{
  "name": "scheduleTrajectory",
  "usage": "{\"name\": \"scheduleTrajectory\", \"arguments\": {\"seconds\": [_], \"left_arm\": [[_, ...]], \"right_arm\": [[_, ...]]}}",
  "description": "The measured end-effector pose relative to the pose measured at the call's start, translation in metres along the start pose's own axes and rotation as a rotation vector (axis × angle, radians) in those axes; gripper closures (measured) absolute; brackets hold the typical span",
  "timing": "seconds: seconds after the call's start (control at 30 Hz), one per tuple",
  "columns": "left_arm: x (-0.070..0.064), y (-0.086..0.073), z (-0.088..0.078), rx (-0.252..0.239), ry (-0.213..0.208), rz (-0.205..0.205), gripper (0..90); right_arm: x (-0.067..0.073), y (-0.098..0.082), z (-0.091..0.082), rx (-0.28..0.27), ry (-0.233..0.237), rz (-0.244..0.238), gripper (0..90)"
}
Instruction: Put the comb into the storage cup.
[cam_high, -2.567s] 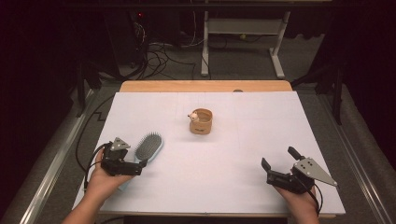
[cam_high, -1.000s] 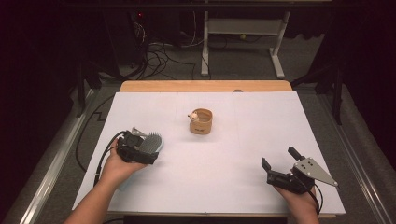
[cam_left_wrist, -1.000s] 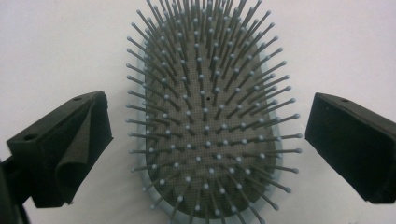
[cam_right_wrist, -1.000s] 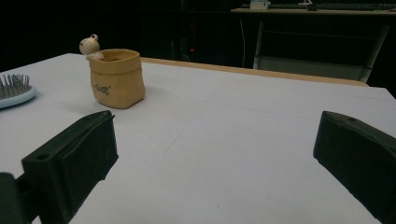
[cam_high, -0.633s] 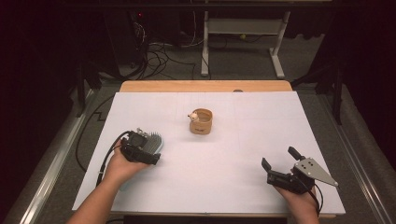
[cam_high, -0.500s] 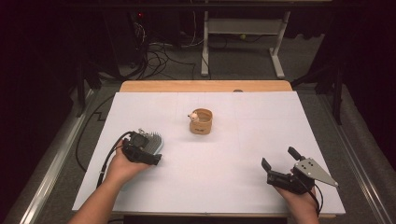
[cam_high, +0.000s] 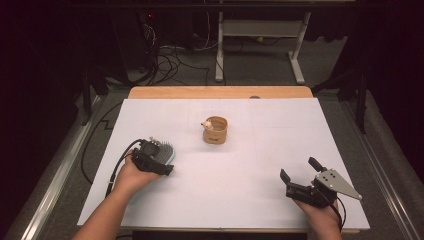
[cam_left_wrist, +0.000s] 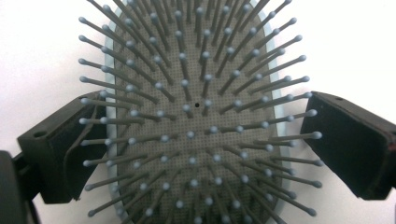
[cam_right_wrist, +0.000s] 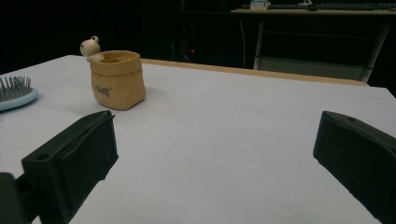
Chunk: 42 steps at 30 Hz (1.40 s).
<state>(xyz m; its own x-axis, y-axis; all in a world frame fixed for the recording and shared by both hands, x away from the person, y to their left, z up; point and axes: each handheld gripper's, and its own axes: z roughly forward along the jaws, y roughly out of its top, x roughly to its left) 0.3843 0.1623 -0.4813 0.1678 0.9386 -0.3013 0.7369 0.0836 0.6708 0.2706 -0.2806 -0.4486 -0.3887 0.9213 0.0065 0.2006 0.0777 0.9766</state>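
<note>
White table (cam_high: 225, 175), wooden far edge (cam_high: 220, 92), dark room, floor cables (cam_high: 165, 52)

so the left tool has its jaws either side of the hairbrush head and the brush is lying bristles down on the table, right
Not quite. The left tool does have its jaws either side of the hairbrush head, but the brush lies bristles up, not down. The left gripper view shows the bristles pointing toward the camera.

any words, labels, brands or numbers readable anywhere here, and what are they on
Tan pot with the small figure on its rim: a short dark marking on its front, too small and blurred to read.
Hairbrush between the left gripper jaws: no text on its bristle pad.
Right gripper and its grey plate: no readable label.
White table cover: no text.
</note>
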Motion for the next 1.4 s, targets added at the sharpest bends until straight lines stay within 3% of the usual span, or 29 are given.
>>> {"name": "scheduleTrajectory", "arguments": {"seconds": [0.23,0.67,0.97,1.4], "left_arm": [[0.0016,0.0005,0.0005,0.006,-0.015,-0.008,3.6],[0.0009,0.0019,0.0017,0.006,-0.001,-0.022,4.7],[0.0031,0.0069,-0.0005,0.008,0.021,-0.037,15.2],[0.0020,0.0076,0.0001,0.008,0.032,-0.032,19.3]], "right_arm": [[-0.0005,0.0000,-0.0005,-0.002,-0.002,0.001,0.4],[0.0002,0.0002,-0.0001,-0.001,-0.001,-0.004,0.4],[0.0003,0.0001,-0.0001,-0.001,-0.001,-0.004,0.4],[0.0008,0.0000,0.0003,0.000,-0.001,-0.009,0.4]]}}
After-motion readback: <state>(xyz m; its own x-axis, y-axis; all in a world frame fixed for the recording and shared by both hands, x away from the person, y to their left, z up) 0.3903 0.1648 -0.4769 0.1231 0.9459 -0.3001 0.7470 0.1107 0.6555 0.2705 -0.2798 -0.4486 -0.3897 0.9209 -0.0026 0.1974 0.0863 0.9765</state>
